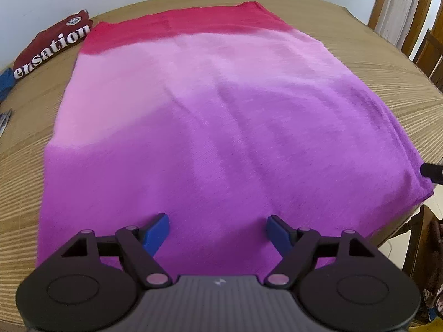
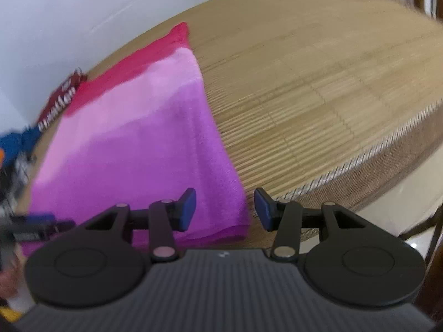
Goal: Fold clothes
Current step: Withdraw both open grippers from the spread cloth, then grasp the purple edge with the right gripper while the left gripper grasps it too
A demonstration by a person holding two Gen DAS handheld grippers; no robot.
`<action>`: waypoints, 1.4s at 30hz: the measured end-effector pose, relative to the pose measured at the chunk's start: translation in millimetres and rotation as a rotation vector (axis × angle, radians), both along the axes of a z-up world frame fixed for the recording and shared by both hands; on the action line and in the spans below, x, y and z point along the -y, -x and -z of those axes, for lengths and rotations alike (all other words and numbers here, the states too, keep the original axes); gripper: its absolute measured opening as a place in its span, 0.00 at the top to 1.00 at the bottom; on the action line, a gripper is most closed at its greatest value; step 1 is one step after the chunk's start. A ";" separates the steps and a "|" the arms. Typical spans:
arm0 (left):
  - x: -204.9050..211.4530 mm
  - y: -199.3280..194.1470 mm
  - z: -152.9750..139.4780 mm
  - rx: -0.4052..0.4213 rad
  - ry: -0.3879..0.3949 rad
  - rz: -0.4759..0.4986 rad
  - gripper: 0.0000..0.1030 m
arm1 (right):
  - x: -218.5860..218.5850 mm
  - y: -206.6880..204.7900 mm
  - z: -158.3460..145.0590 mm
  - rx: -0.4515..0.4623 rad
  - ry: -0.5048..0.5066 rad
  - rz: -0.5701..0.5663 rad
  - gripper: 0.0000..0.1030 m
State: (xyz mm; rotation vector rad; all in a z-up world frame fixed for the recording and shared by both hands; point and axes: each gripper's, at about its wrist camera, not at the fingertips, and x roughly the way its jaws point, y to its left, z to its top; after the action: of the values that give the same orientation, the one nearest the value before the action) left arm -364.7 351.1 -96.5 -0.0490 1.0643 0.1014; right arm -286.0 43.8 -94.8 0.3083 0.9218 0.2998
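Observation:
A folded garment (image 1: 210, 116), purple near me, then pink, then red at the far end, lies flat on the table. My left gripper (image 1: 218, 218) hovers open over its near purple edge, with nothing between the blue pads. In the right wrist view the same garment (image 2: 133, 144) fills the left half. My right gripper (image 2: 224, 195) is open above its near right corner, one pad over the cloth and one over the mat. The view is blurred.
A ribbed bamboo mat (image 2: 318, 96) covers the round table. A folded maroon shirt with white lettering (image 1: 52, 44) and a blue cloth (image 1: 5, 83) lie at the far left. Wooden chairs (image 1: 426, 47) stand at the right, beyond the table edge.

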 end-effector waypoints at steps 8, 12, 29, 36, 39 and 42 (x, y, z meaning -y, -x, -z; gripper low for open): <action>-14.0 18.8 -0.3 0.015 0.009 0.008 0.22 | 10.1 4.5 -8.1 0.015 -0.123 0.135 0.52; -24.1 28.6 -1.6 0.016 0.013 0.000 0.22 | -0.6 1.3 -1.2 -0.020 -0.093 0.086 0.48; -29.8 92.8 -31.1 0.178 -0.073 0.037 0.25 | -33.5 -6.2 -31.8 -0.009 -0.172 -0.052 0.94; 34.7 74.1 -24.5 0.229 -0.083 0.219 0.25 | -47.9 -30.4 -74.5 0.043 -0.368 -0.049 0.94; 62.3 65.4 -19.0 0.252 -0.092 0.296 0.25 | -50.5 -37.4 -80.3 0.055 -0.390 -0.042 0.94; 82.0 54.3 -14.1 0.275 -0.101 0.334 0.25 | -47.7 -37.7 -82.6 0.071 -0.388 -0.025 0.94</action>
State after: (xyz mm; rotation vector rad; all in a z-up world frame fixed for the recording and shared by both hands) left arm -419.0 269.1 -82.3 0.2005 0.7795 -0.1504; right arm -248.4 91.5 -12.1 0.6387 0.7951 0.5110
